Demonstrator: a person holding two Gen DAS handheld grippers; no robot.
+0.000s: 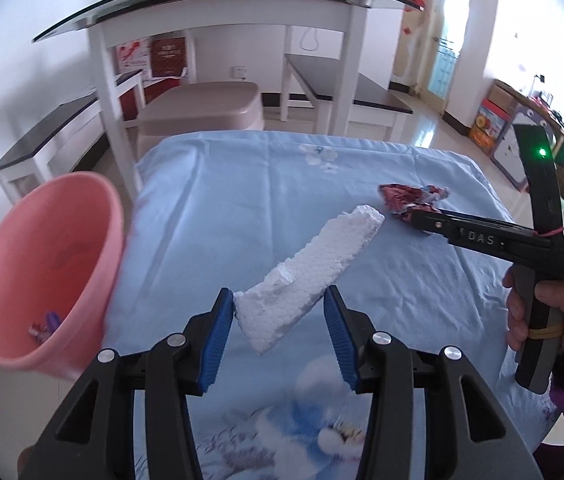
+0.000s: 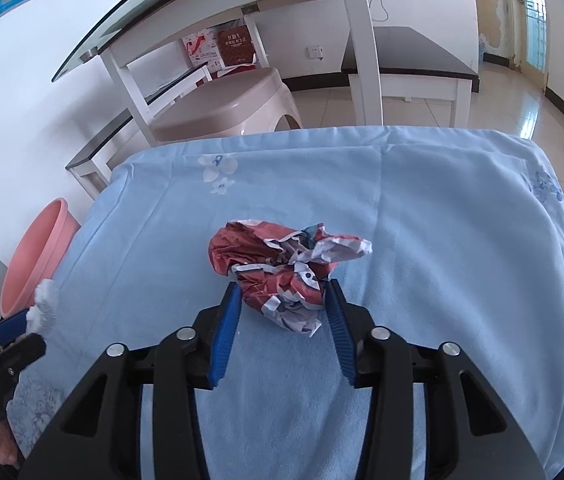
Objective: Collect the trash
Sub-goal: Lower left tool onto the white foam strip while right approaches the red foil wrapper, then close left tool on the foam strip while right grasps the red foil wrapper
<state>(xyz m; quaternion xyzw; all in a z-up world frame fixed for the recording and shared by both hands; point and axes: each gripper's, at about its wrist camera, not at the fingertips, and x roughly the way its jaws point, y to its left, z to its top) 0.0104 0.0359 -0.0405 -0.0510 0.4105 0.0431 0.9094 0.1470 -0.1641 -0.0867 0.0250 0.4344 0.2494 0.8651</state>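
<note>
A white foam piece (image 1: pixel 305 276) lies on the blue floral cloth (image 1: pixel 242 208), its near end between the blue pads of my left gripper (image 1: pixel 280 300), which is open around it. A crumpled red and white wrapper (image 2: pixel 282 272) lies on the cloth between the pads of my right gripper (image 2: pixel 283 296), open around it; the wrapper (image 1: pixel 405 198) and right gripper (image 1: pixel 413 216) also show in the left wrist view. A pink bucket (image 1: pixel 42 268) stands at the table's left edge with small scraps inside; it also shows in the right wrist view (image 2: pixel 38 256).
Behind the table stand a beige plastic stool (image 1: pixel 206 108), white benches (image 1: pixel 345 92) and a glass-topped white table (image 1: pixel 218 4). Boxes and a cabinet (image 1: pixel 521 128) line the right wall. The foam (image 2: pixel 44 304) and left gripper (image 2: pixel 10 332) appear at the right wrist view's left edge.
</note>
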